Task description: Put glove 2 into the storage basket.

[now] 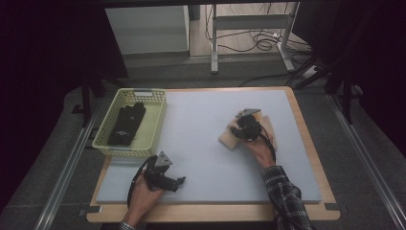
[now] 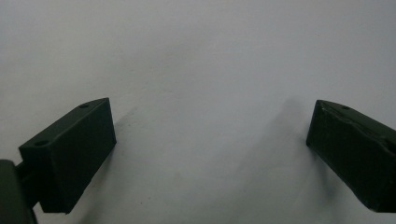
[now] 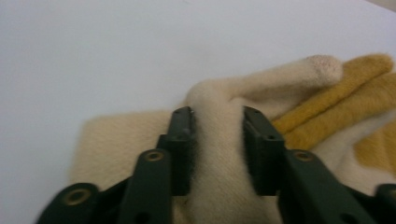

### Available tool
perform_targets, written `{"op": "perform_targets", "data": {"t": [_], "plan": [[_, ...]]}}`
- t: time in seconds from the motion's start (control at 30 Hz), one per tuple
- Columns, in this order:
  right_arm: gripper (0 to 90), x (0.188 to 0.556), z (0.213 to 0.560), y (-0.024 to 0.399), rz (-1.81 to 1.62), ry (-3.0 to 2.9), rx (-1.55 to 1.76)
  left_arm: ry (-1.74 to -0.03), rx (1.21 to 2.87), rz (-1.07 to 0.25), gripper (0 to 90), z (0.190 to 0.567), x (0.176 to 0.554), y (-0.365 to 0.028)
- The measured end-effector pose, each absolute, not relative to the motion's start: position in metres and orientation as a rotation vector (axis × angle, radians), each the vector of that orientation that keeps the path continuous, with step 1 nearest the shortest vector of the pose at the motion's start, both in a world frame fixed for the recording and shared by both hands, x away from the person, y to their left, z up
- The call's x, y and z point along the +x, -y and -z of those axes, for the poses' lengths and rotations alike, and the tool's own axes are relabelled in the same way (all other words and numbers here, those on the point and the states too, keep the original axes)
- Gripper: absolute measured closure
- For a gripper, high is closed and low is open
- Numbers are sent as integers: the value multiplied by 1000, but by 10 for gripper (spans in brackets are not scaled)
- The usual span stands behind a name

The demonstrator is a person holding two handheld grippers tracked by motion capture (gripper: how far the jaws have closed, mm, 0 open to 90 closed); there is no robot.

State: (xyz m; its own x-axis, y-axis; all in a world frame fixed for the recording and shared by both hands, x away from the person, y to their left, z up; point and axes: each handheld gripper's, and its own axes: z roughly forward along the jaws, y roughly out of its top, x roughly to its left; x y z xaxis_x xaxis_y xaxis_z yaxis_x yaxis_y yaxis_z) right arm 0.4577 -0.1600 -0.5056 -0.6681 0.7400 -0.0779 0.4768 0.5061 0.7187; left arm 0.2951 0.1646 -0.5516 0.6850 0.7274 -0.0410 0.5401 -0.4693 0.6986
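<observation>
From above we see the cream glove [image 1: 231, 136] lying on the grey mat [image 1: 206, 143], well to the right of the yellow basket [image 1: 152, 125] that holds a black glove [image 1: 127, 124], with our right gripper [image 1: 238, 128] down on it and our left gripper [image 1: 178, 182] near the mat's front edge below the basket. The left gripper view shows our jaws spread wide over bare mat [image 2: 201, 70], nothing between them. In the right gripper view our jaws pinch a raised fold of the cream glove [image 3: 217, 140], its yellow-backed fingers [image 3: 336, 93] lying right of the fold.
</observation>
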Motion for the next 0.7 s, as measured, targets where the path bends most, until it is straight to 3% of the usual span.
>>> {"op": "perform_targets", "data": {"t": [0.13, 0.37, 0.57, 0.63, 0.7], "plan": [[745, 439, 498, 152, -1054, -2466, 954, -968, 2190, -341, 16, 552, 295, -165], [680, 402, 508, 133, -1117, -2590, 863, -969, 2188, -342, 16, 552, 295, -165], [448, 378, 496, 138, -1160, -2585, 801, -969, 2188, -342, 16, 552, 295, -164], [463, 381, 486, 145, -1154, -2528, 812, -969, 2188, -342, 16, 552, 295, -164], [555, 387, 481, 149, -1126, -2492, 843, -969, 2188, -342, 16, 552, 295, -164]]}}
